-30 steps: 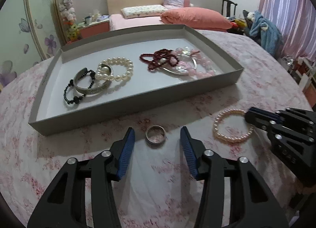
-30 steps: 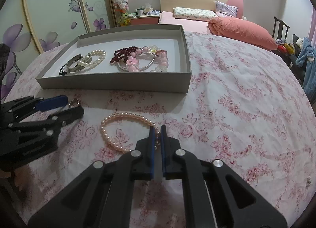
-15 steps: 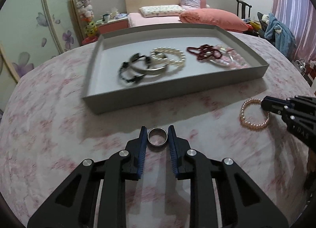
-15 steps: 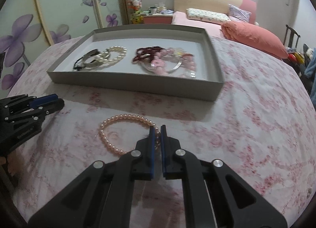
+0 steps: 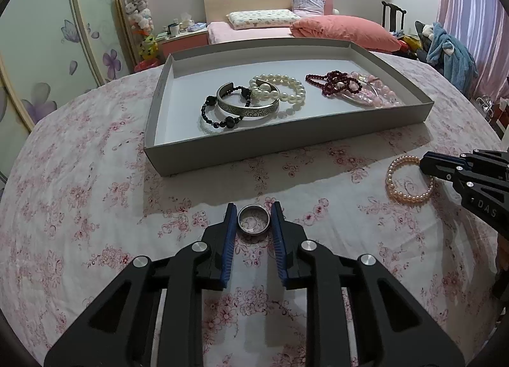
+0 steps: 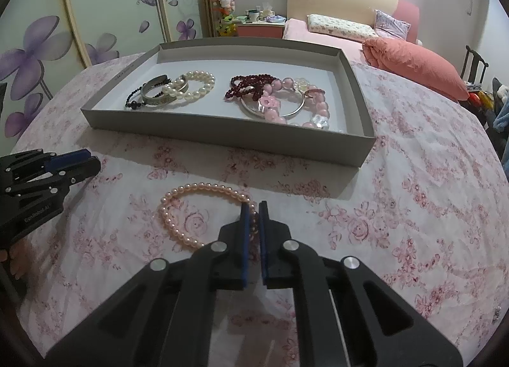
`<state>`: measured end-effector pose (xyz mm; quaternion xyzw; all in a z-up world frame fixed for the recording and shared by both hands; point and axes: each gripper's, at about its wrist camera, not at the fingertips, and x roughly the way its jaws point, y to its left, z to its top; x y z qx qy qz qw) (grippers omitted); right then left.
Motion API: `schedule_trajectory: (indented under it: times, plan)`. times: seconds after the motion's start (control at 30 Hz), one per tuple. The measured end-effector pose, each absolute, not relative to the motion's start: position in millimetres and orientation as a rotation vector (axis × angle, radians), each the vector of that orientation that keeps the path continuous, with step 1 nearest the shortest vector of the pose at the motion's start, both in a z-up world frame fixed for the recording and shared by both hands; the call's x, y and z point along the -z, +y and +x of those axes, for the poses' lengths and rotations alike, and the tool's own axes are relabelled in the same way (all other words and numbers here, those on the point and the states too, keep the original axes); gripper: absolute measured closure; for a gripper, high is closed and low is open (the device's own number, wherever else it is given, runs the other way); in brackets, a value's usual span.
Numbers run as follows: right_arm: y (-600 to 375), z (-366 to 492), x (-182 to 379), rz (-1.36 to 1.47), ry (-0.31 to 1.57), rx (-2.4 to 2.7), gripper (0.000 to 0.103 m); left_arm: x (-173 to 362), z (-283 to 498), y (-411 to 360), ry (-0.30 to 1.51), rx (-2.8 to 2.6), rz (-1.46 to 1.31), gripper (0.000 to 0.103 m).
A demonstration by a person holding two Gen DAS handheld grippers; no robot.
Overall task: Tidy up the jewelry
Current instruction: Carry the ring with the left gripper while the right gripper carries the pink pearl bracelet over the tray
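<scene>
At lower centre of the left wrist view, the left claw (image 5: 253,219) has closed its blue pads against both sides of a silver ring (image 5: 253,223) that lies on the flowered cloth of the bench (image 5: 79,195). Above it sits a grey tray (image 5: 286,147) holding a black bead bracelet (image 5: 219,114), a silver bangle (image 5: 248,106), a white pearl bracelet (image 5: 286,90), dark red beads (image 5: 334,80) and pink beads (image 5: 381,93). At the right edge the right claw (image 5: 424,165) touches a pink pearl bracelet (image 5: 408,182); in its own view this claw (image 6: 253,217) is clamped narrowly on that bracelet's strand, in front of the tray.
</scene>
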<state>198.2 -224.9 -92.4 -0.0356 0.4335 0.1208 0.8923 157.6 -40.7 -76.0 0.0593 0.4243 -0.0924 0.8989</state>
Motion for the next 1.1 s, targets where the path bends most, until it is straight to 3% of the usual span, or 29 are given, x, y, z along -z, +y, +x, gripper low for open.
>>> schedule_trajectory:
  times: [0.4,1.1]
  plan:
    - [-235.2,175.5,57.8,0.070,0.745,-0.301,0.097,70.6,149.8,-23.0,0.848,0.150,0.027,0.080]
    - [-209.5,139.9,11.0,0.180,0.517,-0.347,0.097,20.1,112.3,-42.1,0.557,0.114,0.055,0.080]
